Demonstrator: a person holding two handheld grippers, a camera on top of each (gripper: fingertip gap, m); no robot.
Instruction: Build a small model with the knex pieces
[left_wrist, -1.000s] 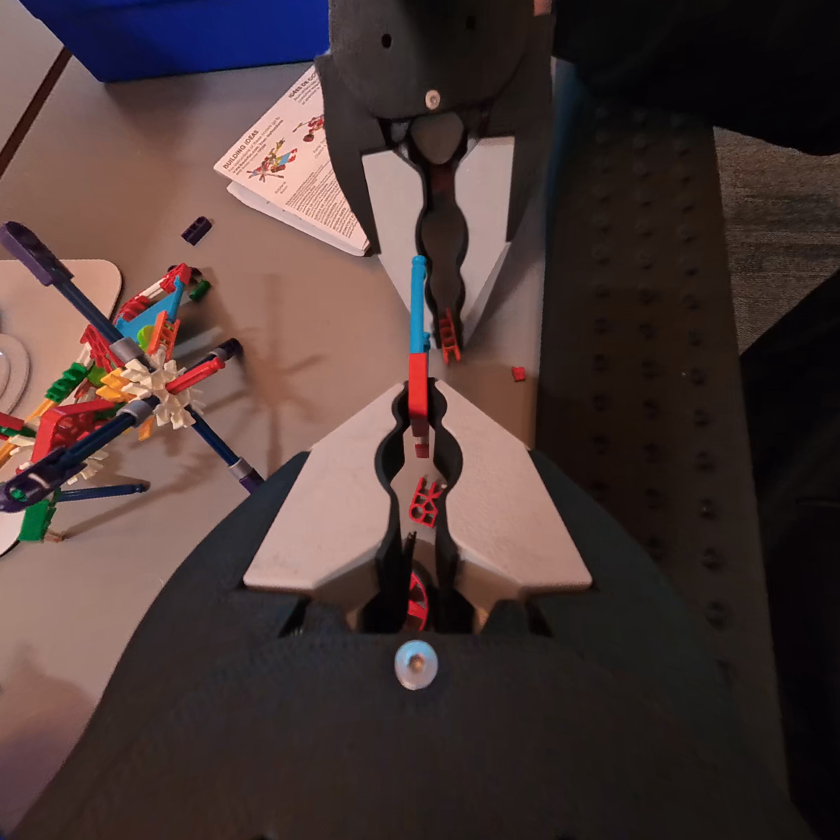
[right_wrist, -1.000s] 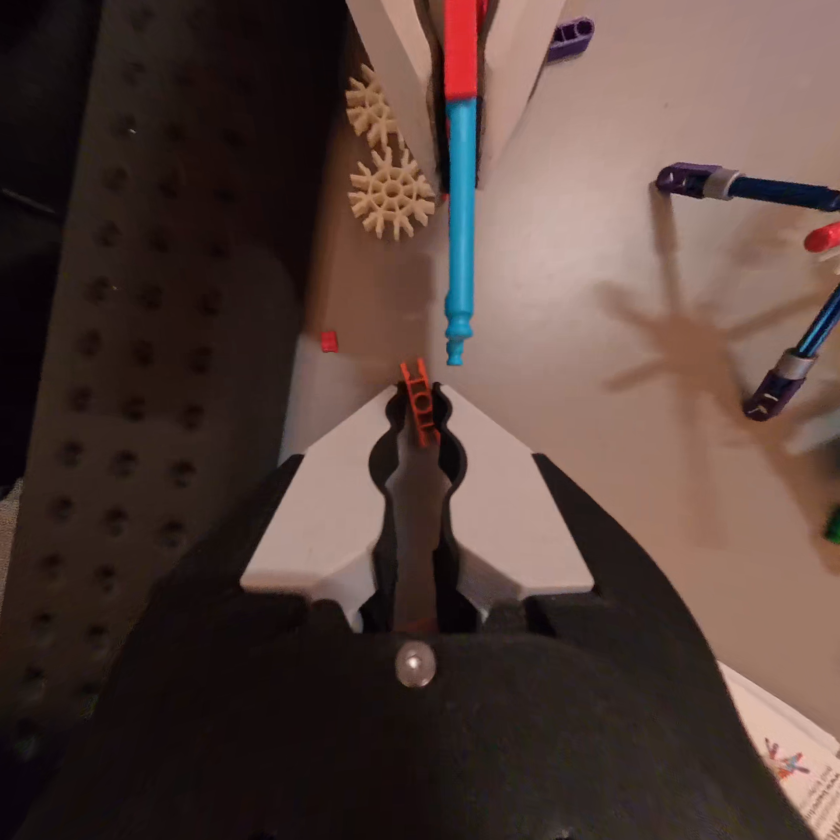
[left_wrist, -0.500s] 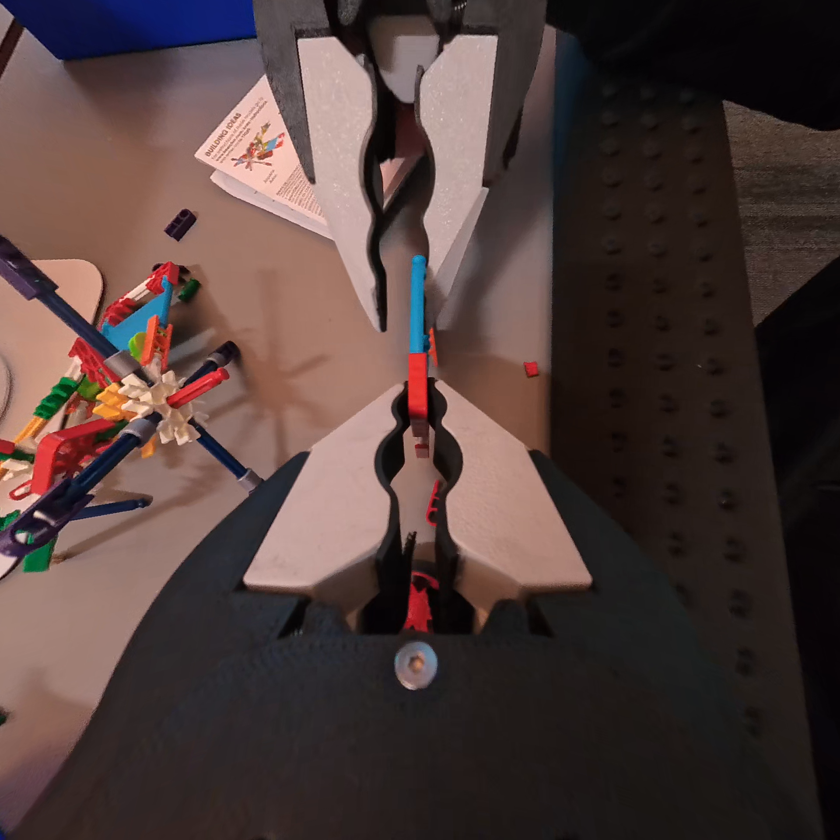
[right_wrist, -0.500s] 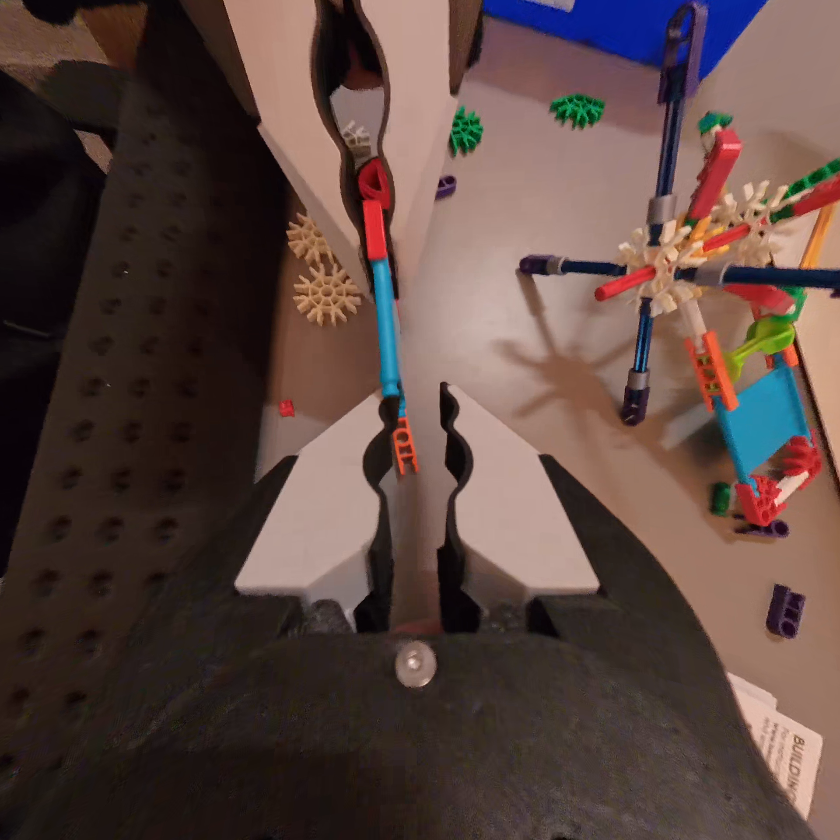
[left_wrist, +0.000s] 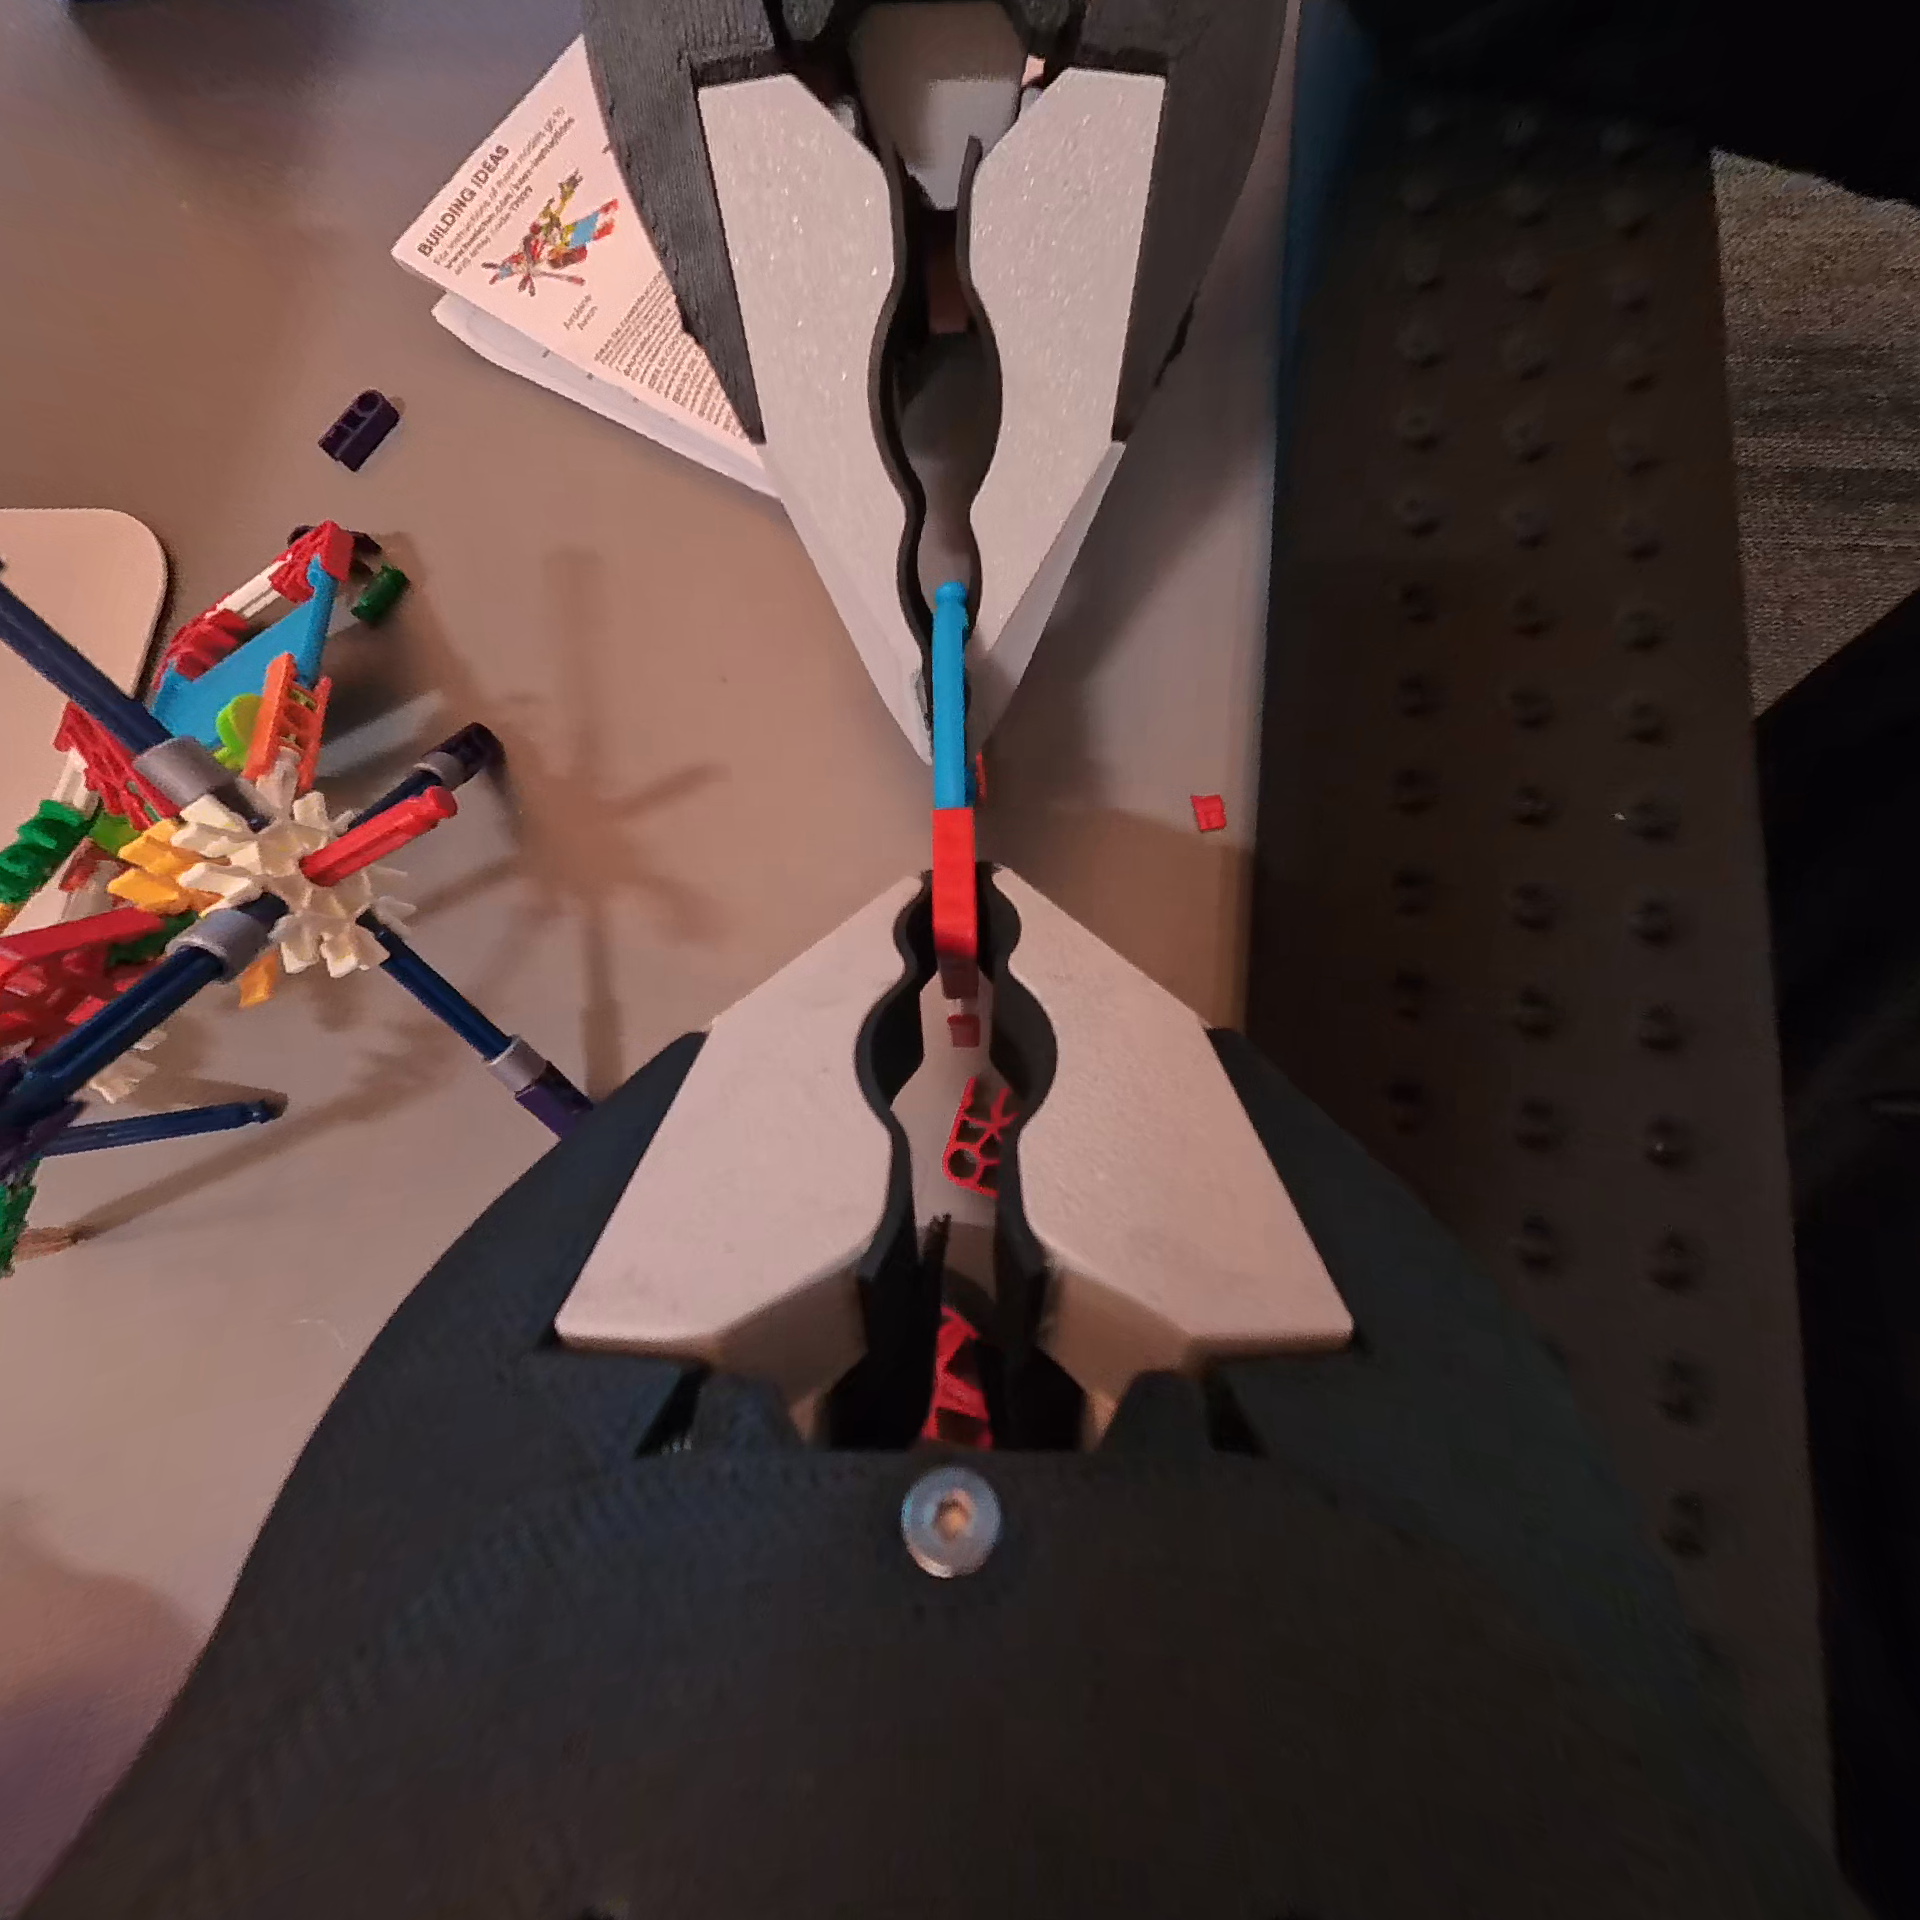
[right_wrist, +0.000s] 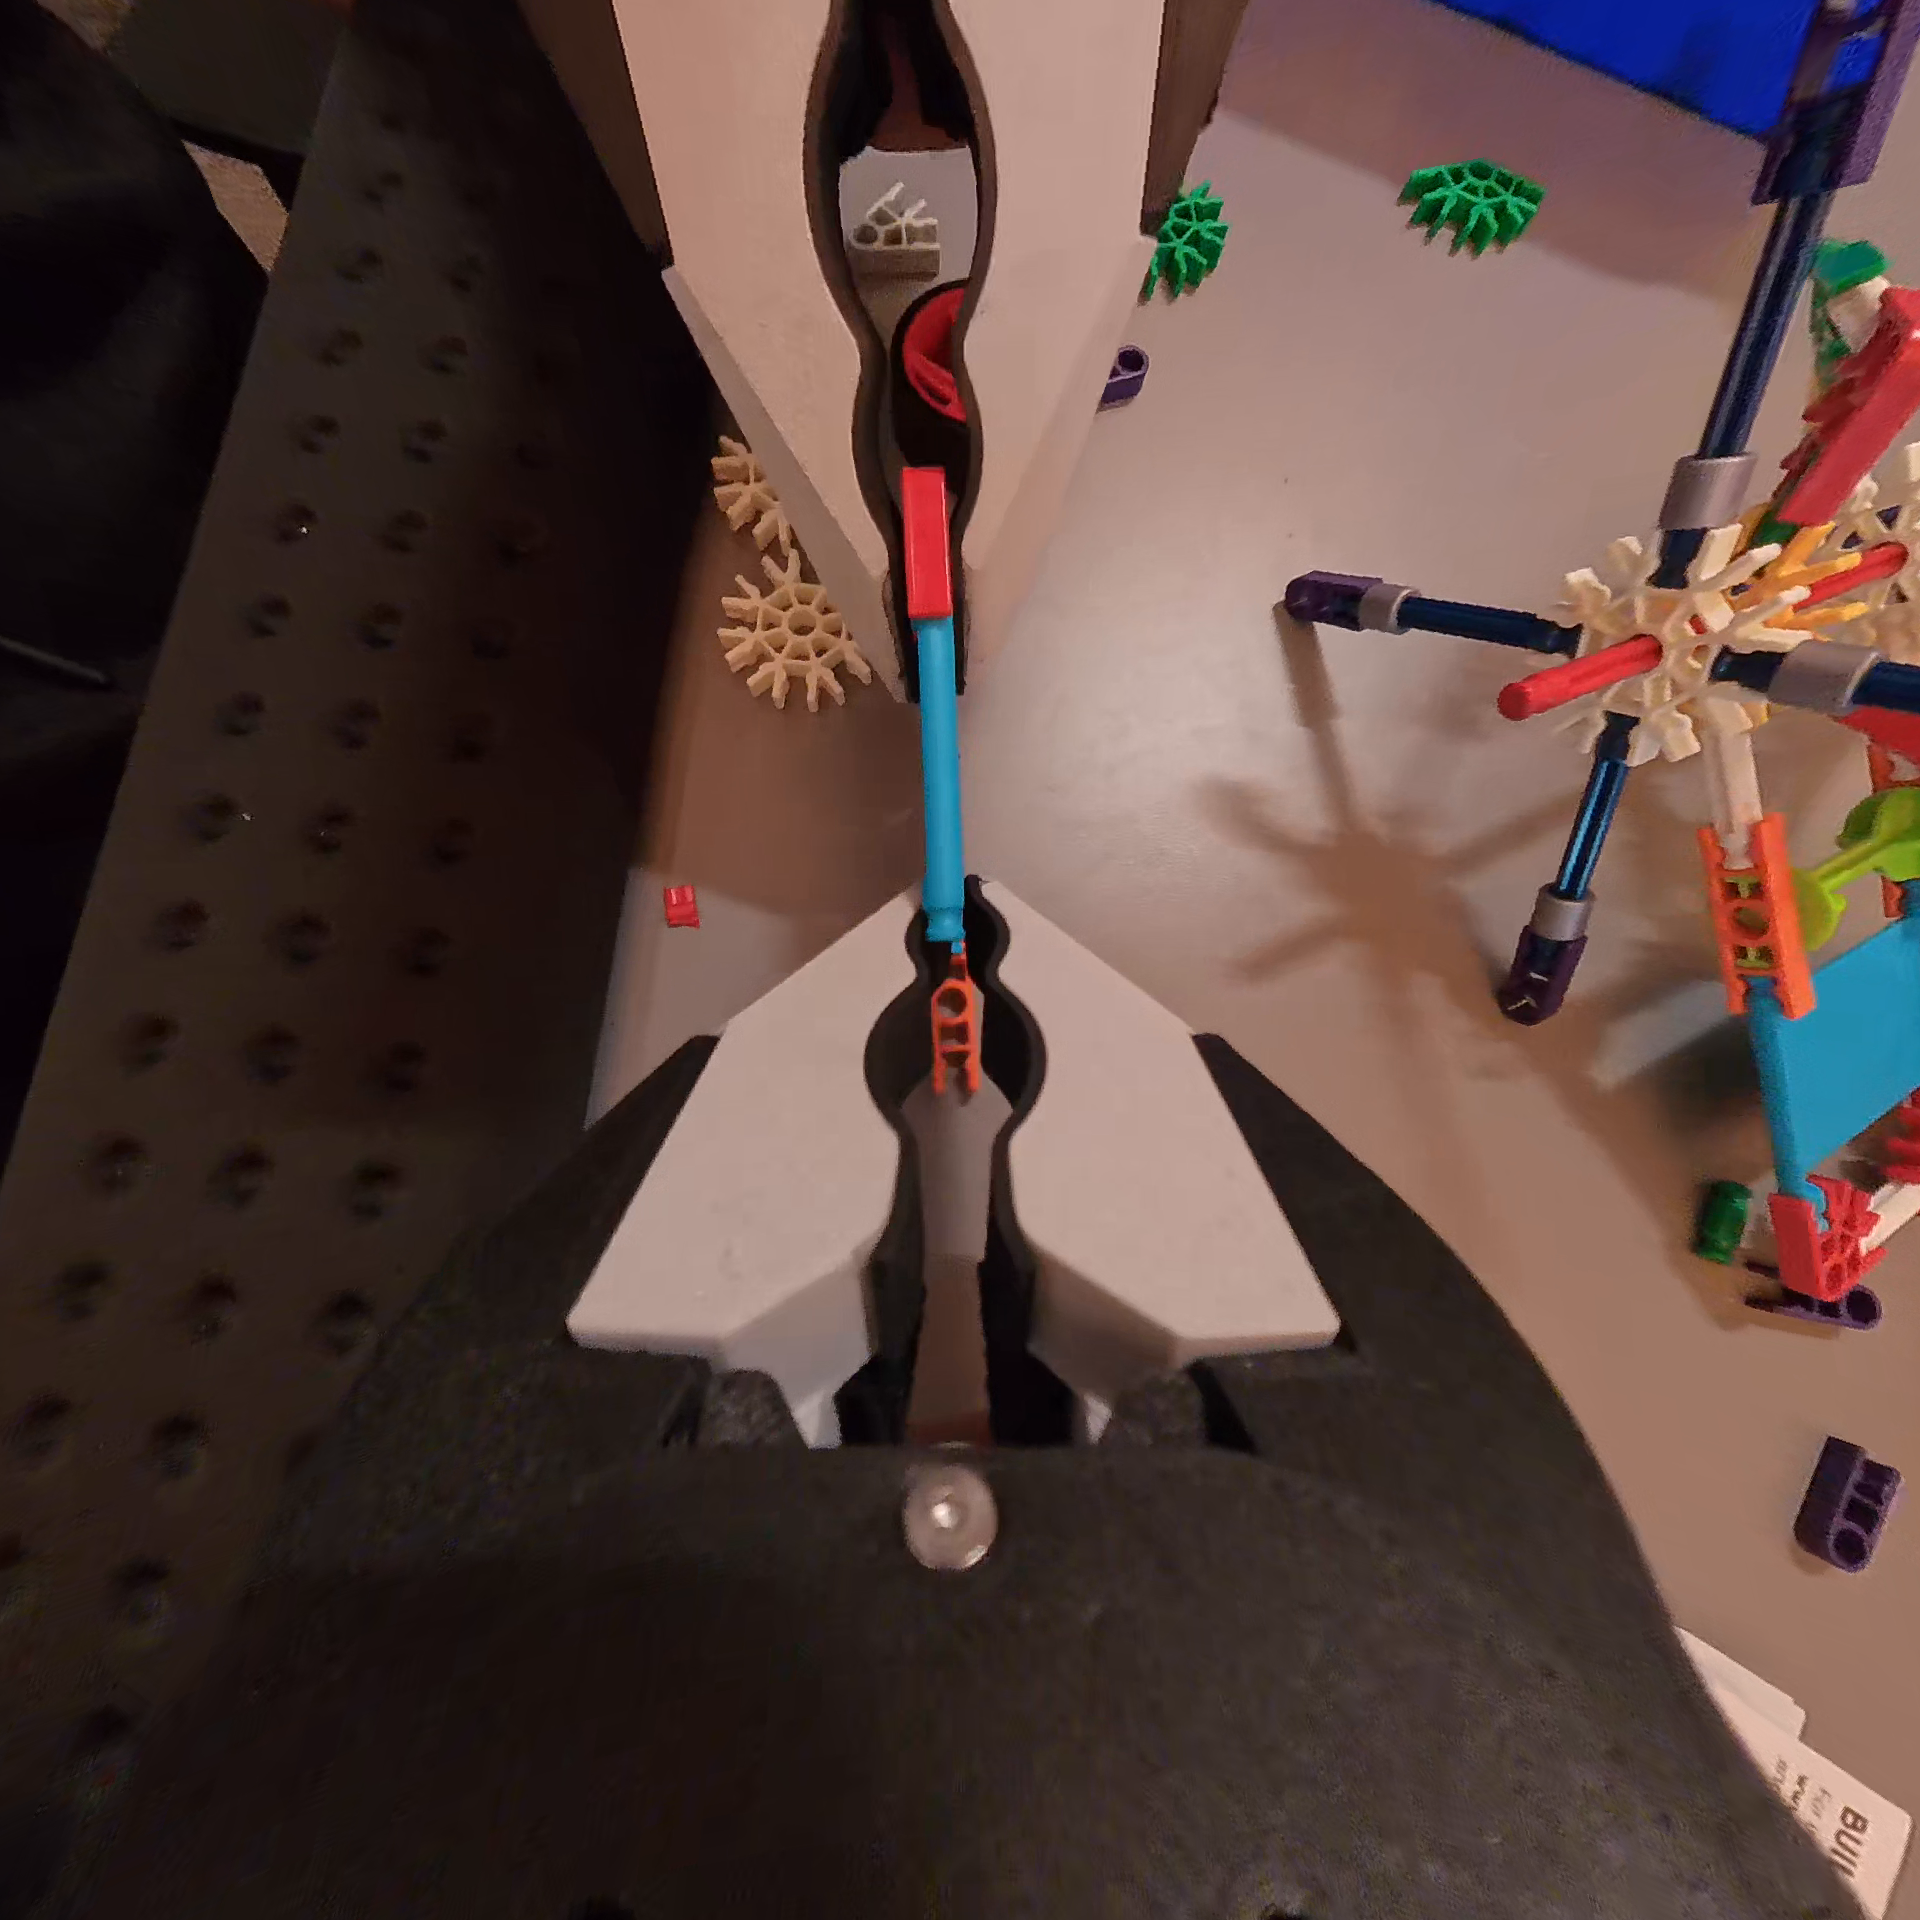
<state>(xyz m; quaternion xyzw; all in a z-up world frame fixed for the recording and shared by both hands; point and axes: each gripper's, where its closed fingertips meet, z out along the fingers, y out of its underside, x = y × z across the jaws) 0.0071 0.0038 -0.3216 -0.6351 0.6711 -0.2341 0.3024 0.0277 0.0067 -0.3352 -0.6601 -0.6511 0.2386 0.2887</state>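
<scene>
My left gripper (left_wrist: 956, 883) is shut on a red connector piece (left_wrist: 954, 894), from which a light-blue rod (left_wrist: 948, 707) sticks forward. My right gripper (right_wrist: 949, 899) faces it head-on, its jaws closed around the rod's far tip (right_wrist: 940, 914). A small orange connector (right_wrist: 956, 1029) sits at that tip, in the wider hollow between the right jaws. In the right wrist view the left gripper (right_wrist: 925, 675) comes in from the top with the red piece (right_wrist: 925, 551). In the left wrist view the right gripper (left_wrist: 951, 748) comes in from the top. Both are above a grey table (left_wrist: 644, 675).
A colourful rod-and-connector model (left_wrist: 239, 831) (right_wrist: 1704, 665) stands on the table. Nearby lie a leaflet (left_wrist: 540, 260), purple connectors (left_wrist: 358, 426) (right_wrist: 1849, 1507), cream snowflake connectors (right_wrist: 795, 634), green connectors (right_wrist: 1470, 203) and a tiny red piece (left_wrist: 1207, 812). A black dimpled strip (left_wrist: 1507, 727) borders the table. My left and right fingertips are right by each other.
The right gripper, first shut on the orange connector just off the rod's tip, opened as the tip met the connector, then closed around both. The left gripper stayed shut.
</scene>
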